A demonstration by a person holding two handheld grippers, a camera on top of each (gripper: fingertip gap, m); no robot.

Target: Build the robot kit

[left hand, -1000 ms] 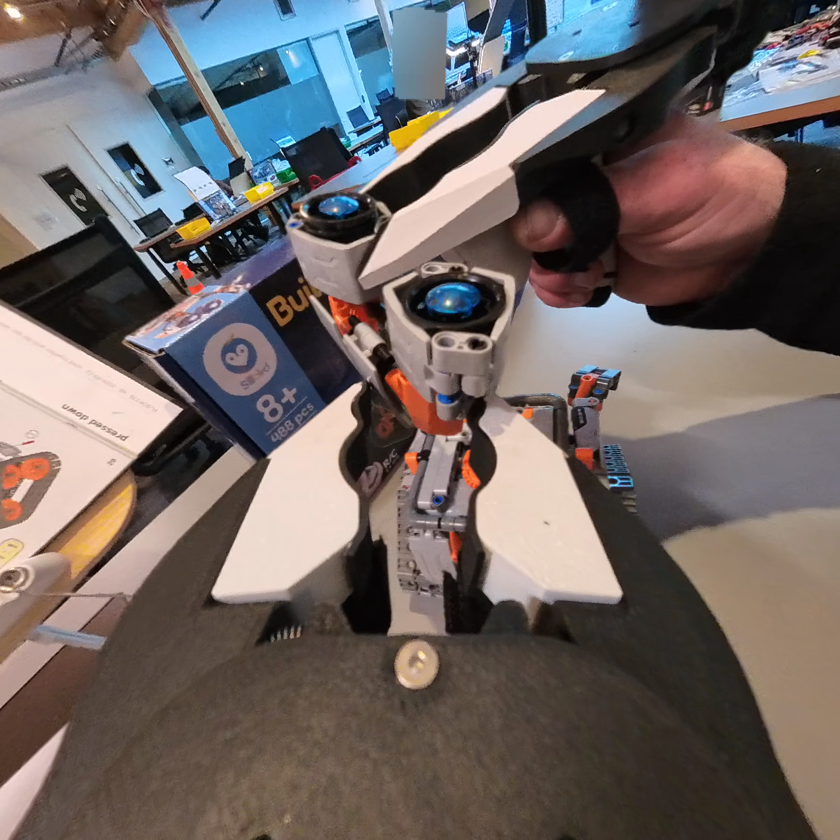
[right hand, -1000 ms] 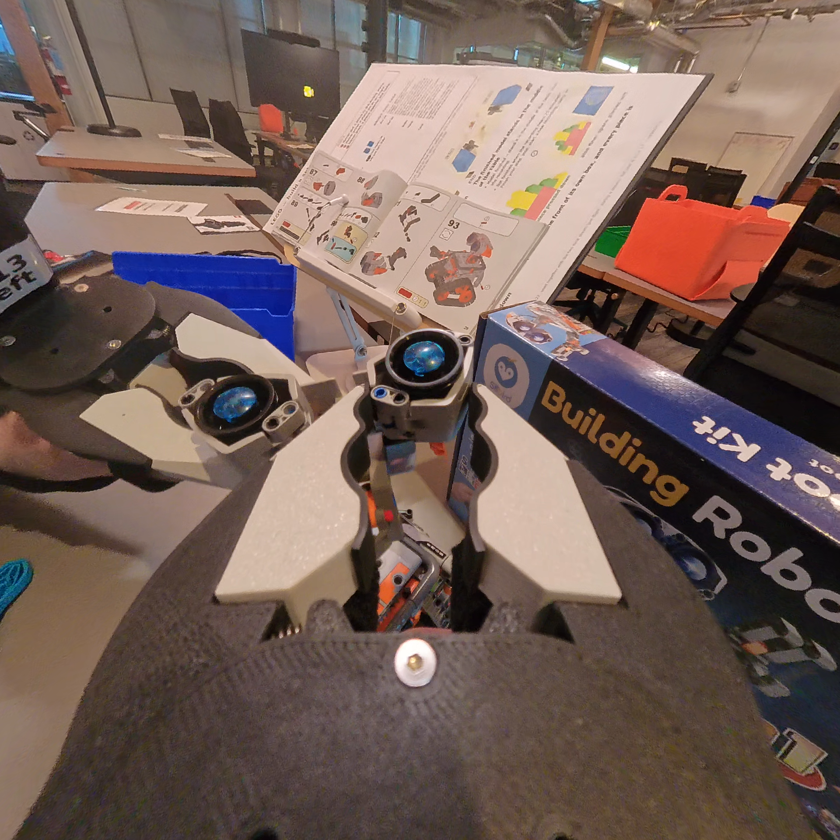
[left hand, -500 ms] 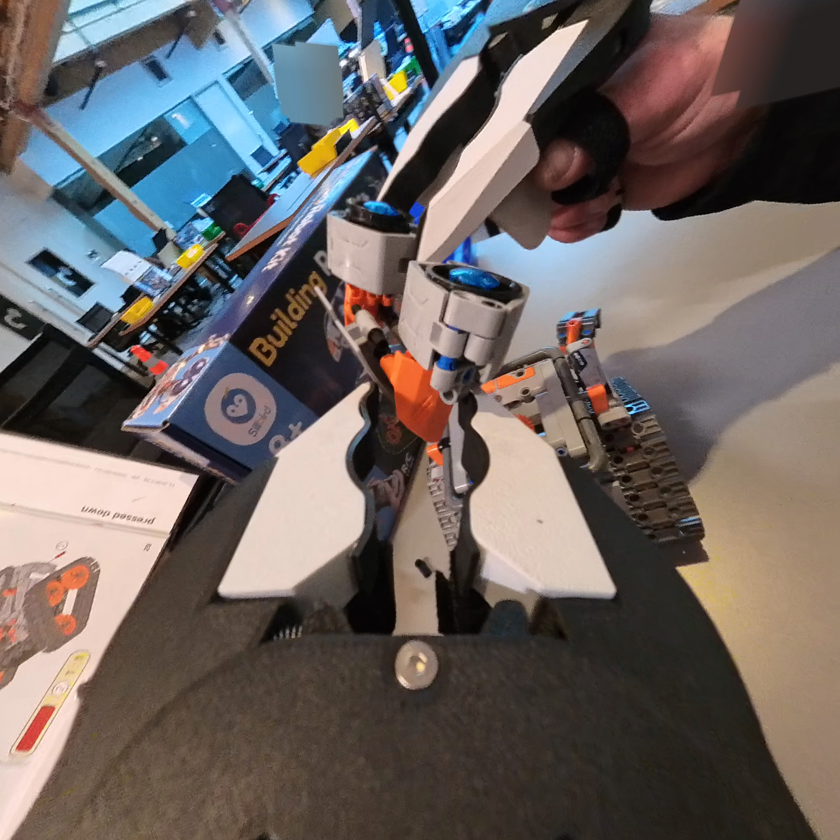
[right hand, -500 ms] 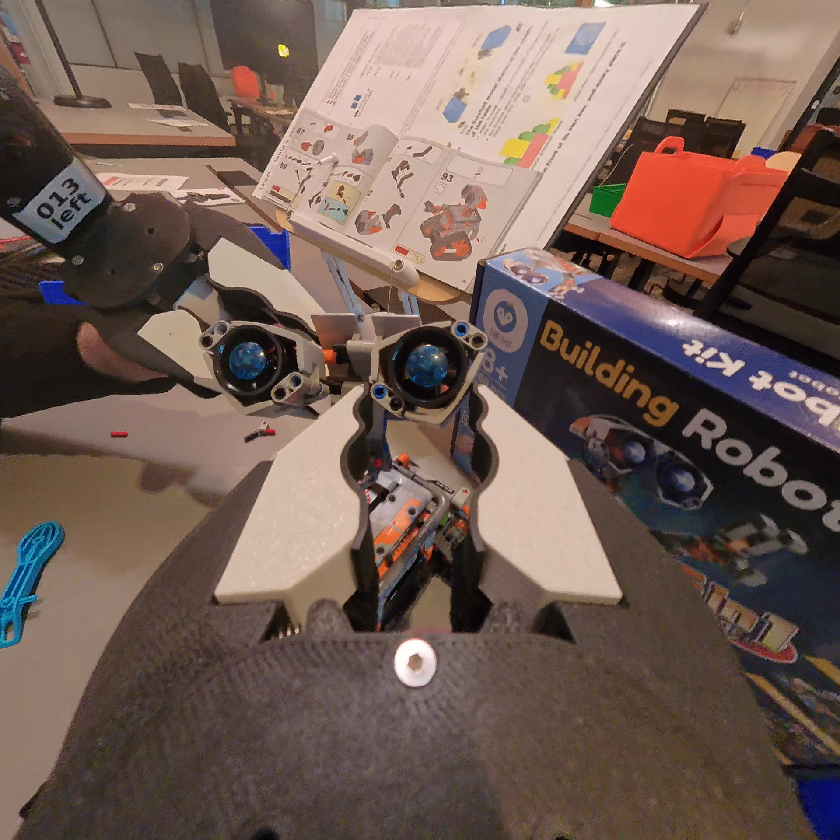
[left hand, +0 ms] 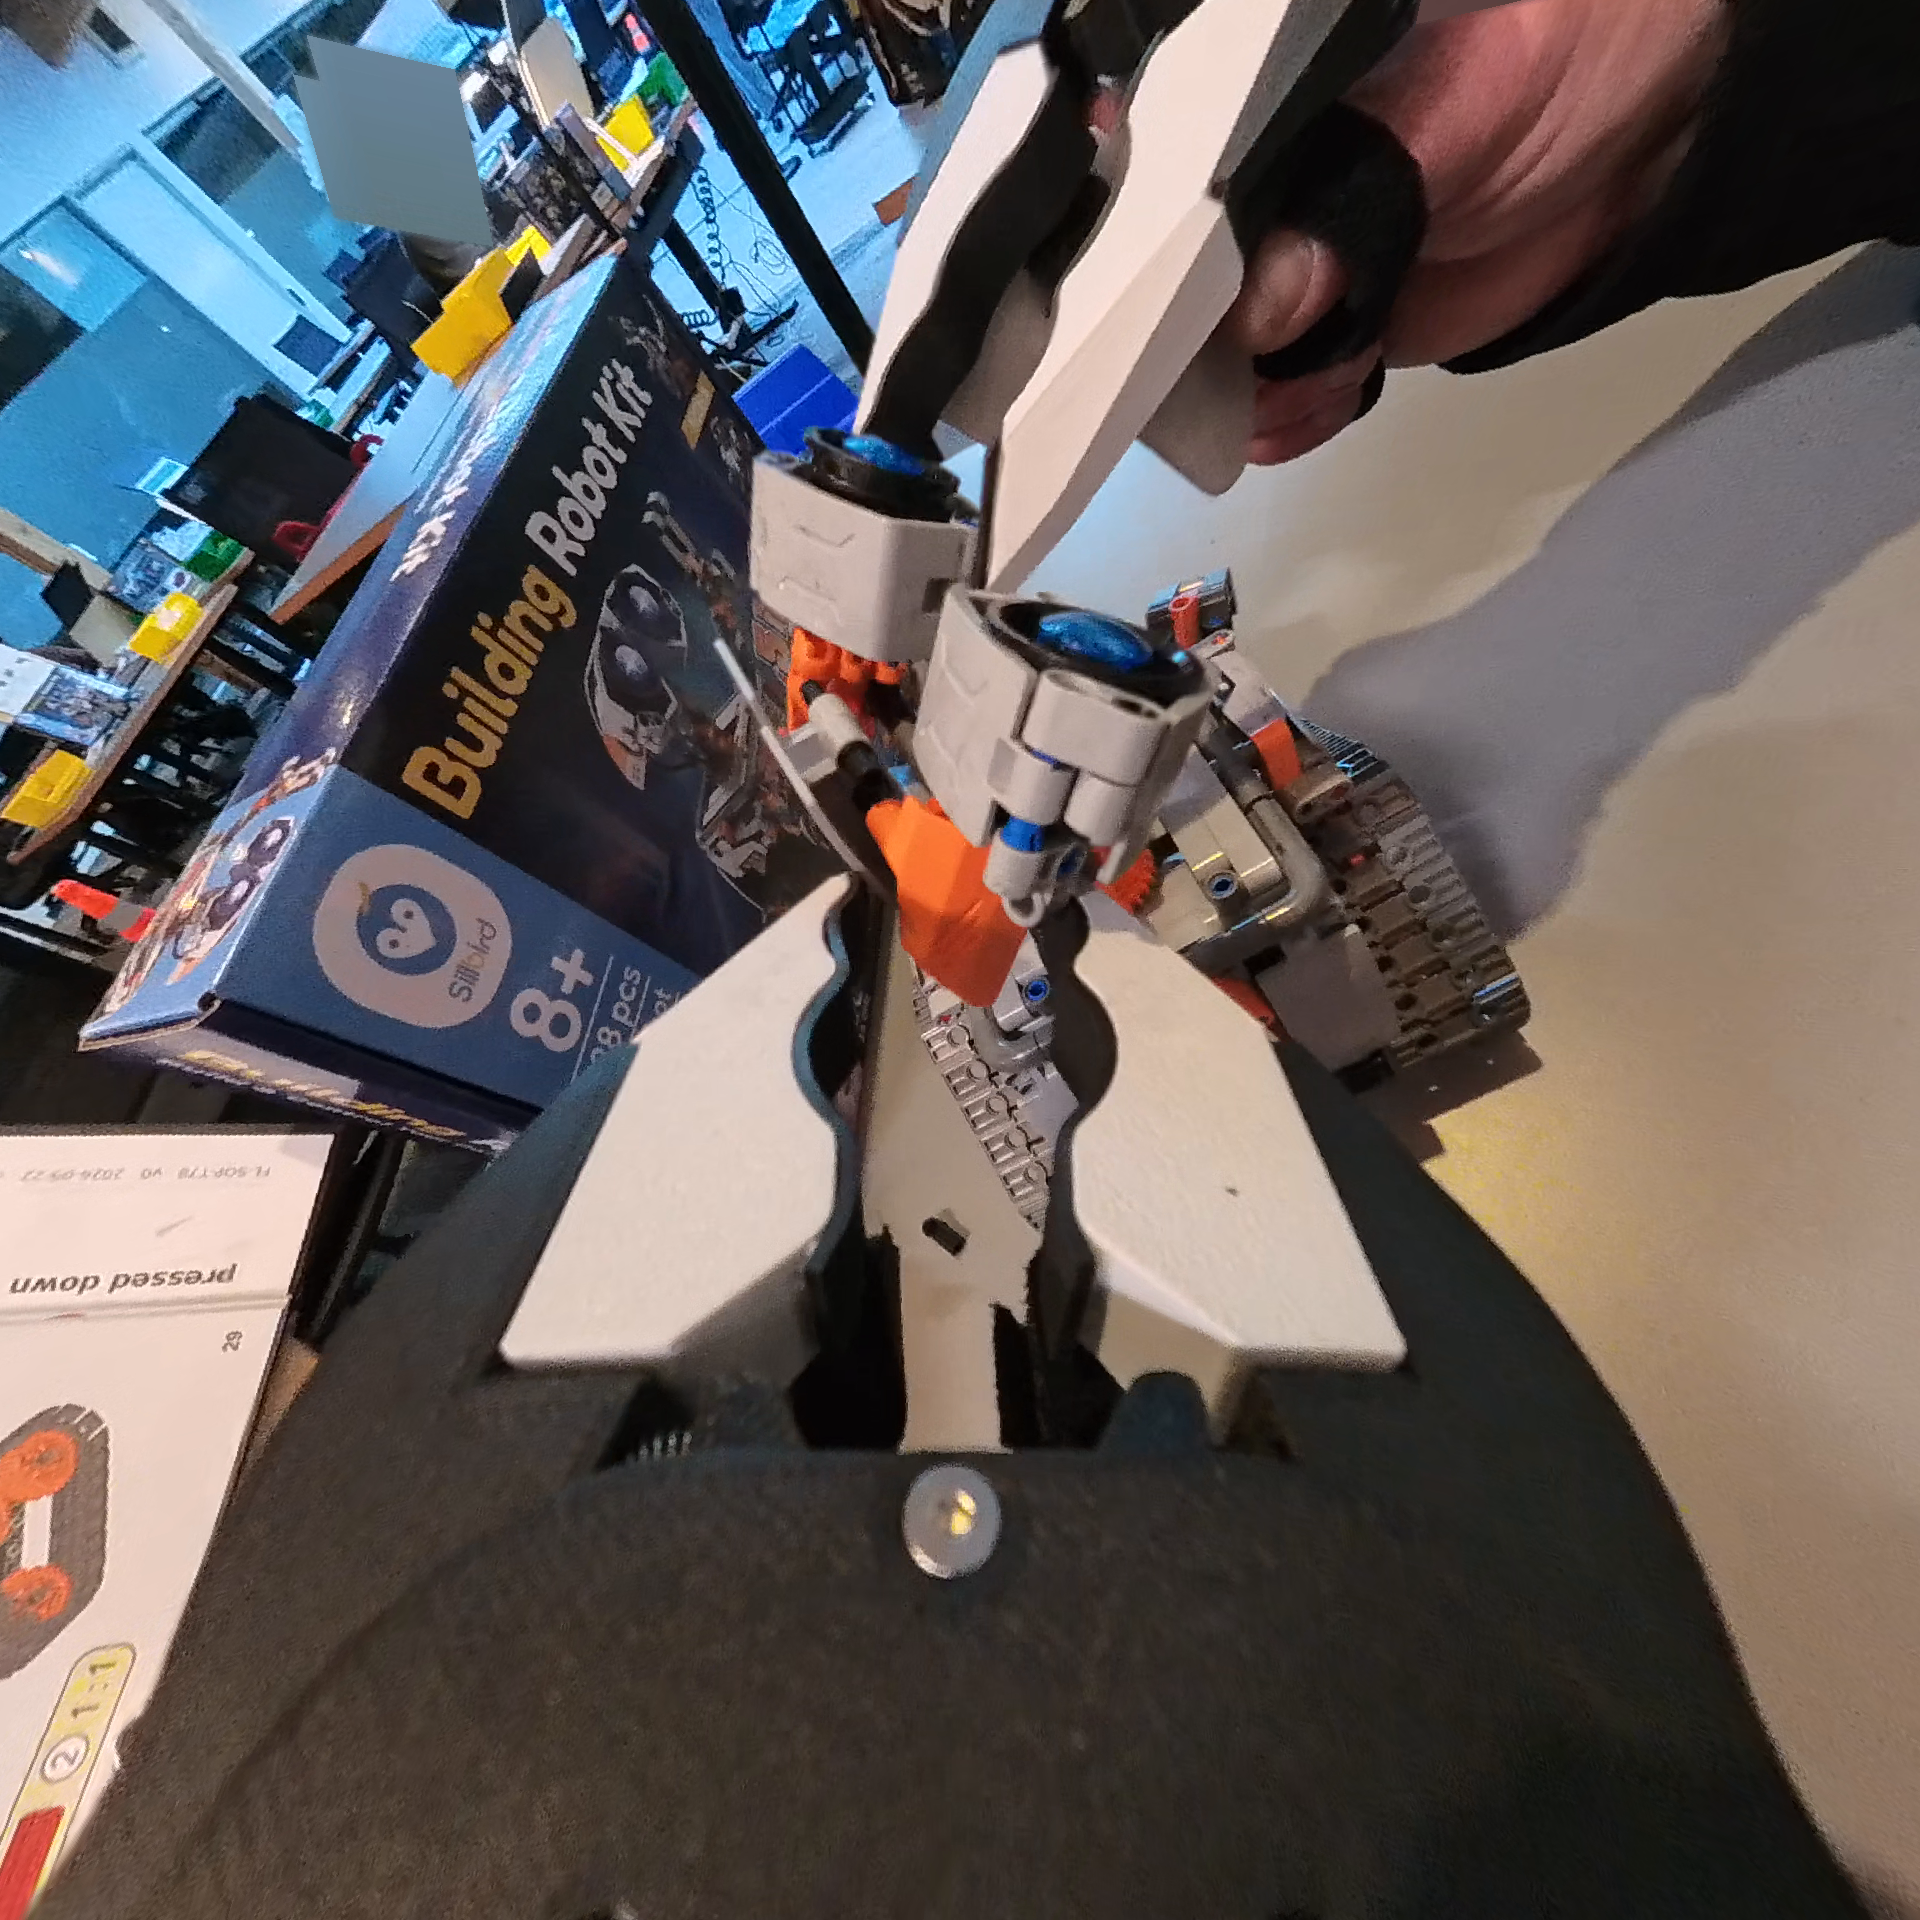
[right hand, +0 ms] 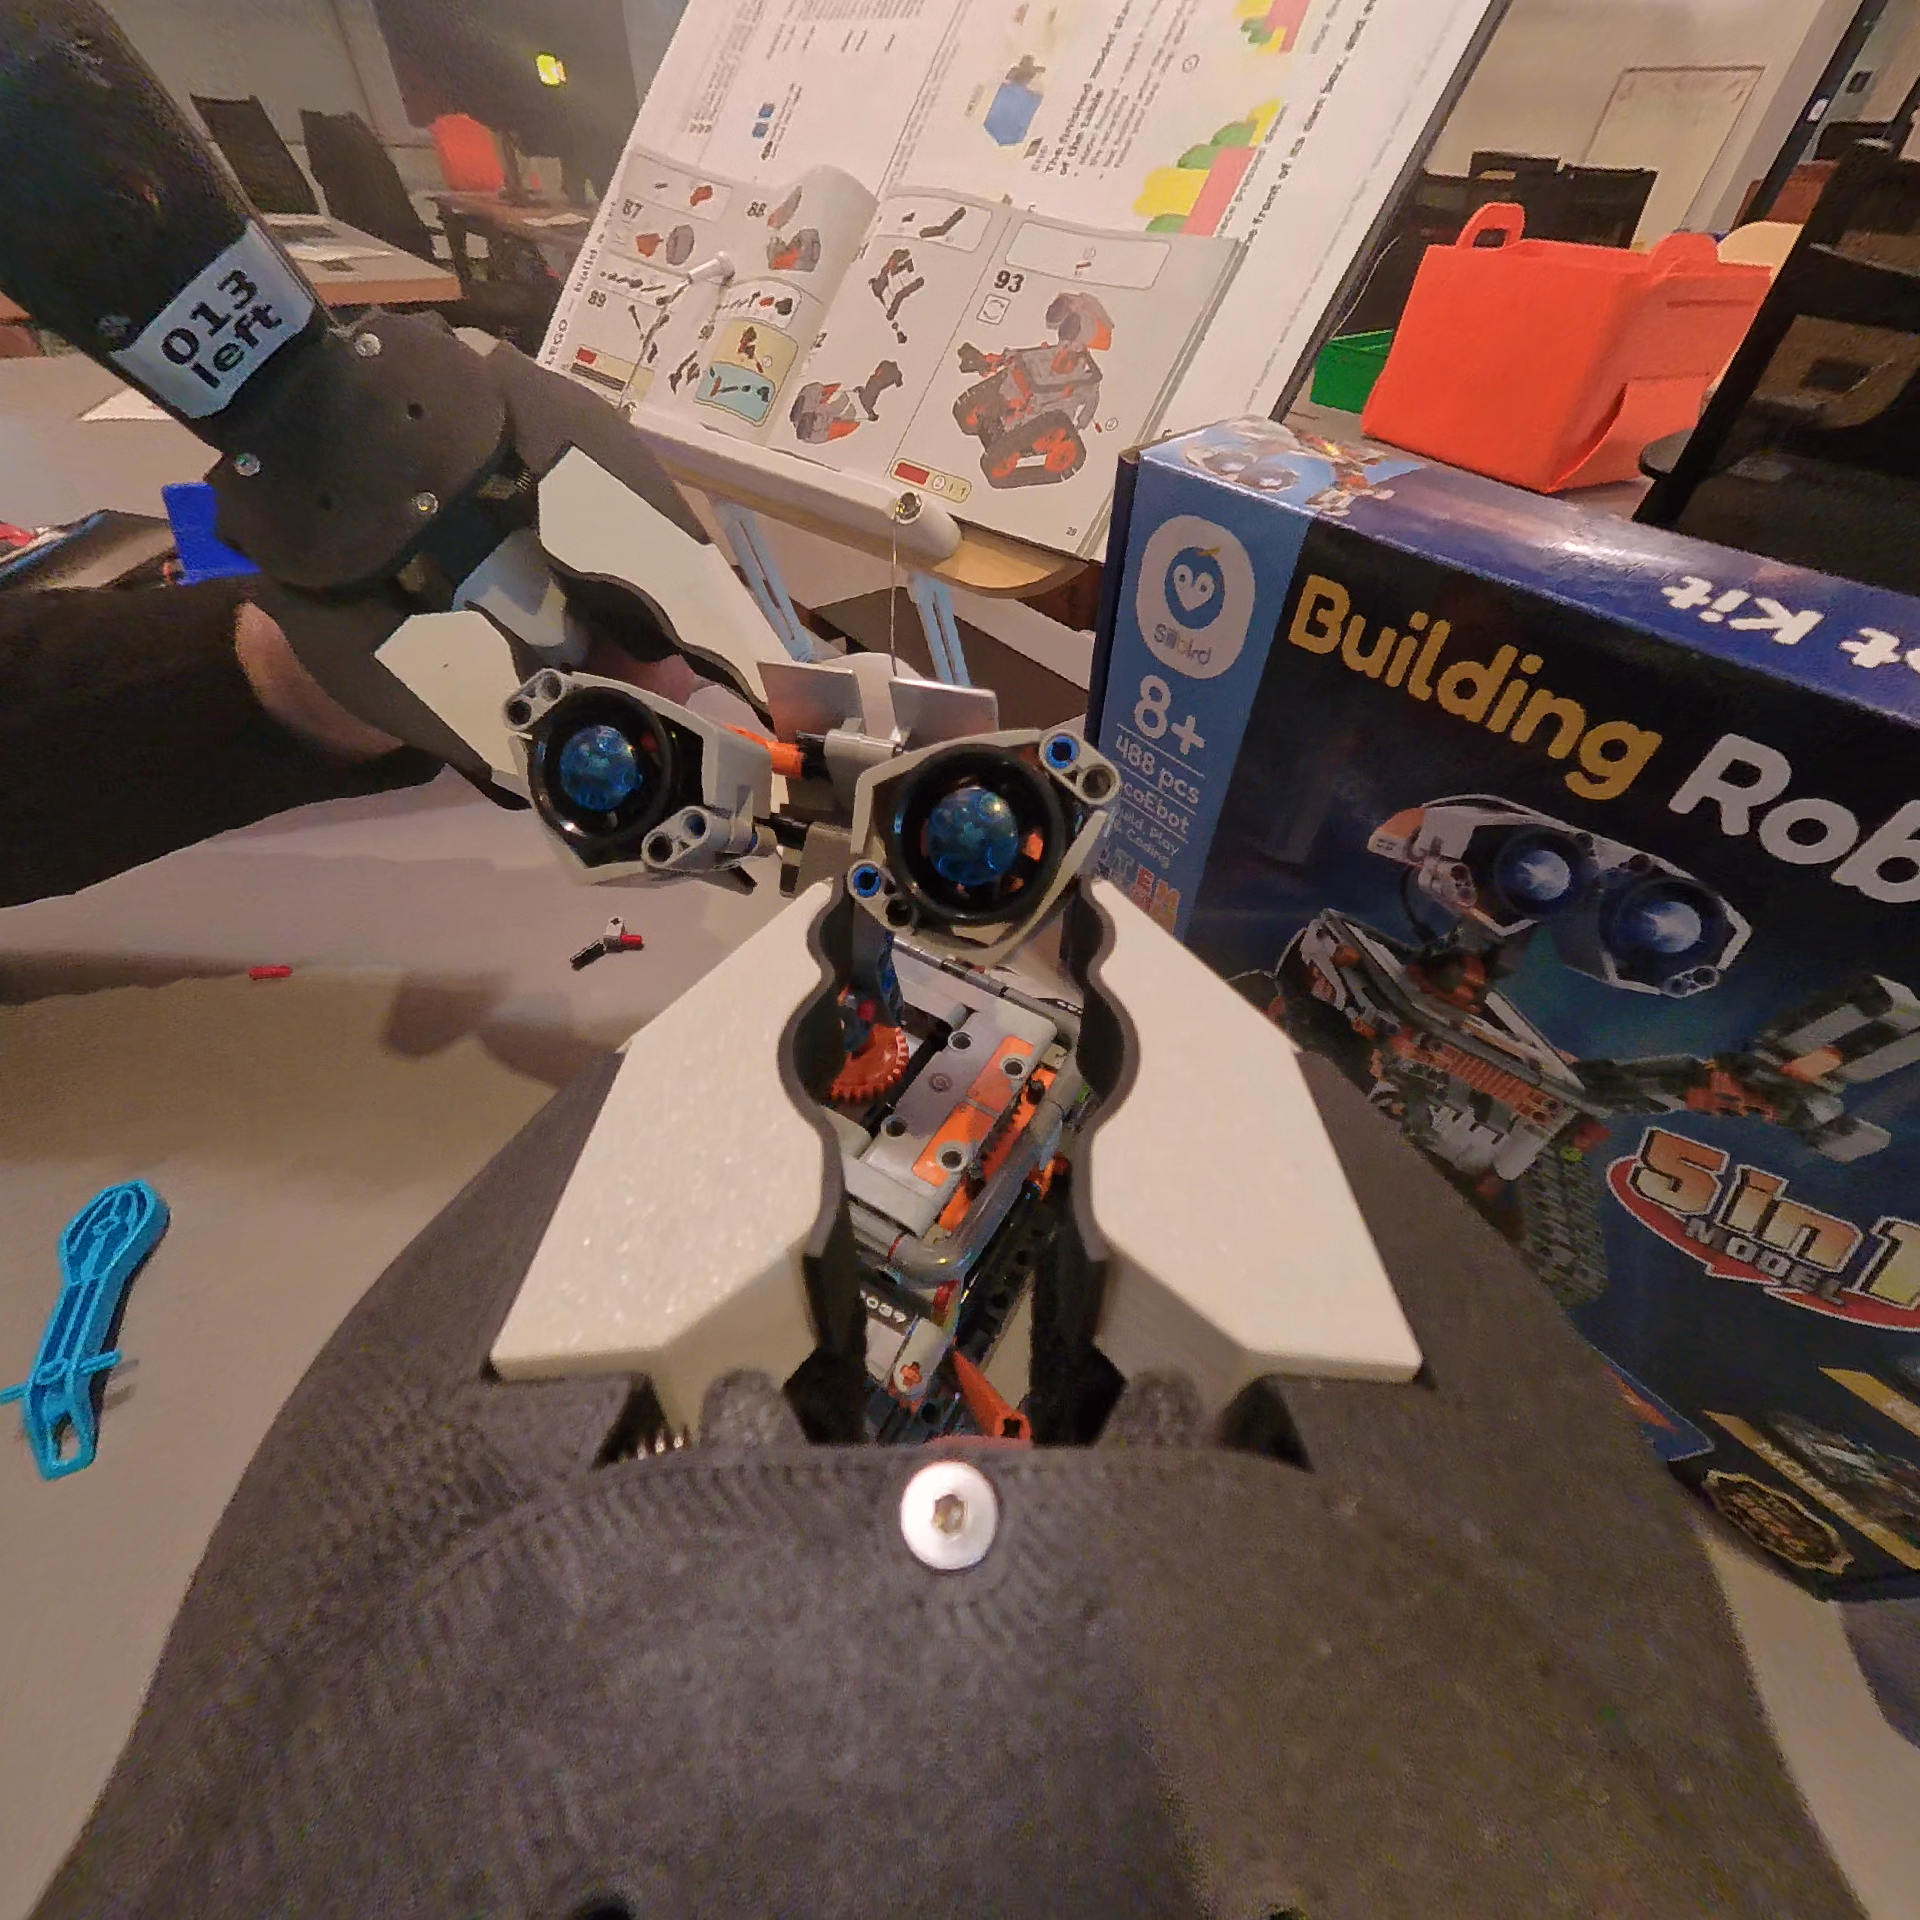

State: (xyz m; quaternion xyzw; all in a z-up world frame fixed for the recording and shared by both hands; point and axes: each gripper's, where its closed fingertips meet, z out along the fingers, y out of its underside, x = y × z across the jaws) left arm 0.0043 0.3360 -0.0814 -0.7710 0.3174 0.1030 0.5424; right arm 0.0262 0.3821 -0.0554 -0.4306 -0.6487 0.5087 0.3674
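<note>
Left wrist view: close, looks forward along its own fingers [left hand: 717, 1153] and down at the brick robot [left hand: 1049, 748], facing the kit box [left hand: 488, 821].
Right wrist view: equally close, faces the robot's [right hand: 966, 842] two eyes, toward the instruction booklet [right hand: 935, 312].
Shared: robot, box [right hand: 1538, 883], worktop [right hand: 260, 1091]; each shows the other gripper.

An open workshop spreads behind a pale desk [left hand: 1714, 935], with rows of tables [left hand: 156, 665] carrying yellow bins [left hand: 468, 312] under cool daylight from glass walls [left hand: 94, 343]. In the right wrist view, warm light falls on dark chairs [right hand: 249, 156] and an orange bag [right hand: 1558, 353].
</note>
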